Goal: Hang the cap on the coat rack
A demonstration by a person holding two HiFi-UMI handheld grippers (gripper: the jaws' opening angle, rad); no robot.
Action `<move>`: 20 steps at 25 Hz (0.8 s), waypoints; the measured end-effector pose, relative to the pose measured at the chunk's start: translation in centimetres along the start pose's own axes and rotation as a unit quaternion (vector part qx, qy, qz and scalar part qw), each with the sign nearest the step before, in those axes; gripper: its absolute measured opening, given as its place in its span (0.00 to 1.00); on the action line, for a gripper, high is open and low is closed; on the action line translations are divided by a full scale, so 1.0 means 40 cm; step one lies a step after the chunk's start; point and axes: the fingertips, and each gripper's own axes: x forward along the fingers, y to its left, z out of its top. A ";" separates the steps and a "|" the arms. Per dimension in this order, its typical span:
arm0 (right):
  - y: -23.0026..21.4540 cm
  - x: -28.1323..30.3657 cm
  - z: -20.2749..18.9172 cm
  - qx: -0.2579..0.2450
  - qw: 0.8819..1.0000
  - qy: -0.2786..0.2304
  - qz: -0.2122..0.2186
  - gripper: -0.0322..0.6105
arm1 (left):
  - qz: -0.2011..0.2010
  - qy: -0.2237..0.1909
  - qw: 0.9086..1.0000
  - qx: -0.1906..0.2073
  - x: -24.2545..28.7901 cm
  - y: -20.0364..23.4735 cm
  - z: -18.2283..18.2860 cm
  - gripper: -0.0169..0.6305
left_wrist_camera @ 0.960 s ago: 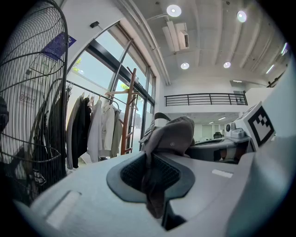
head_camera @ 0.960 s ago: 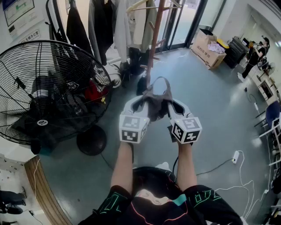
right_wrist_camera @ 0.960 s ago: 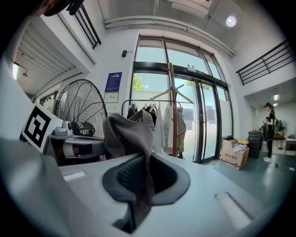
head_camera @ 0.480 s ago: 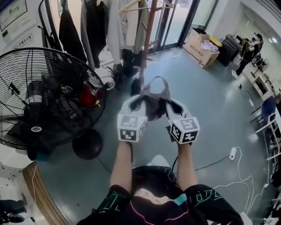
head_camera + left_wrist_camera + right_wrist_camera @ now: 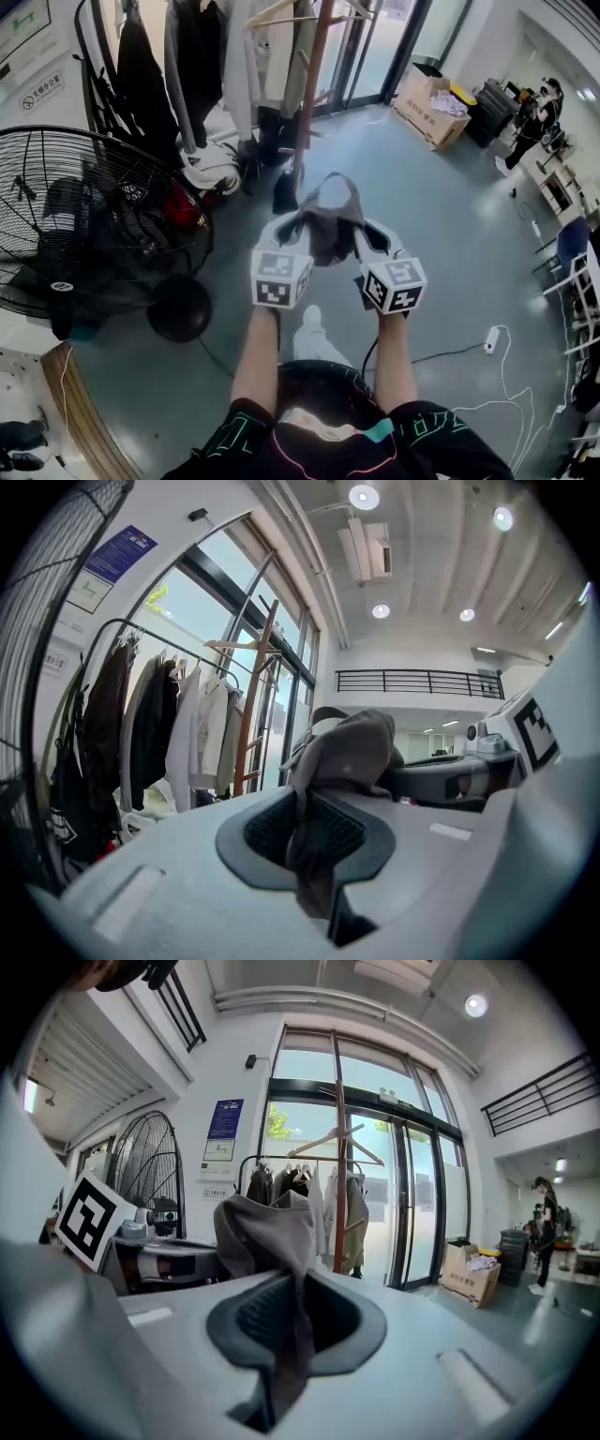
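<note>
Between my left claw (image 5: 302, 221) and right claw (image 5: 360, 227), the cap (image 5: 330, 217) hung limp over the floor. Each claw was nearly closed, pinching an opposite edge. I judged it light, soft and floppy, so best held by its rim. Ahead, well apart, stood the coat rack (image 5: 307, 103).

No wording legible anywhere.
- Blue poster (image 5: 225, 1119) on the wall (image 5: 192, 1091) left of the glass doors (image 5: 380, 1157): white print, too small.
- White notice (image 5: 217, 1151) just under it: unreadable.
- Small wall sign (image 5: 39, 91), head view, upper left: dark characters, blurred.
- Cardboard box (image 5: 424, 112): side print cannot be made out.
</note>
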 end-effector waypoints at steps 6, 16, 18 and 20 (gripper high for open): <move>-0.046 0.100 -0.029 0.013 0.999 0.000 0.033 0.11 | 0.033 0.012 0.999 0.006 0.083 0.069 -0.011 0.09; -0.203 0.315 -0.074 0.028 0.995 0.046 0.082 0.11 | 0.068 0.046 0.997 -0.010 0.325 0.141 -0.058 0.09; -0.224 0.357 -0.089 0.029 0.993 0.060 0.093 0.11 | 0.080 0.060 0.995 -0.020 0.361 0.169 -0.080 0.09; -0.239 0.396 -0.108 0.030 0.991 0.073 0.110 0.11 | 0.094 0.072 0.992 -0.031 0.395 0.195 -0.101 0.09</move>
